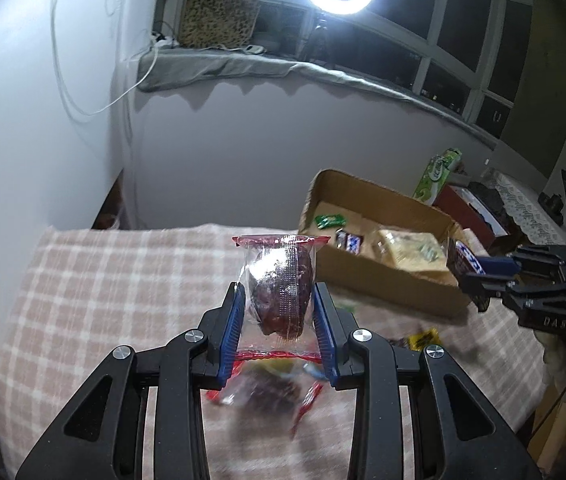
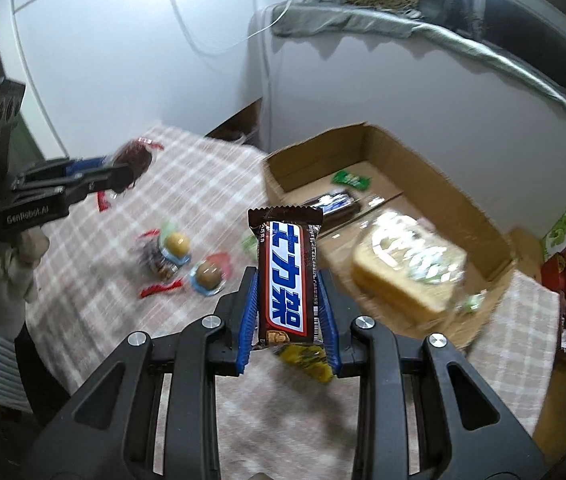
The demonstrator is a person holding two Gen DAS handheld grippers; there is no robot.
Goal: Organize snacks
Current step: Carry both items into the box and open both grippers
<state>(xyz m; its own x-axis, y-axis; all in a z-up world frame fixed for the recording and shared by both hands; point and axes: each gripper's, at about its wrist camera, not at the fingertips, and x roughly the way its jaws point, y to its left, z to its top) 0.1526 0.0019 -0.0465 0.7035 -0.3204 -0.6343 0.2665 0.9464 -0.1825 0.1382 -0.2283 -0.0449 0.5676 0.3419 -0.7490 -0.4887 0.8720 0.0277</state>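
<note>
Two claws, "GenRobot.AI" left claw (image 1: 279, 292) gripping clear packet (image 1: 279, 284), right claw (image 2: 289, 280) gripping chocolate bar (image 2: 287, 276)

A checked cloth-covered table (image 2: 187, 168) carried the snacks and a box.

In the right wrist view, ahead and to the right of the tool, an open cardboard box (image 2: 479, 220) sat on the pink-and-white checked cloth. Left of the tool, two round cakes in clear wrappers (image 2: 177, 245) (image 2: 207, 276) lay on the cloth near each other, the first touching a red-ended packet of dark snacks (image 2: 155, 262). Directly beneath the tool's tips lay a yellow packet (image 2: 307, 362). A green wrapper (image 2: 249, 243) lay just left of the box's near corner, blurred.
</note>
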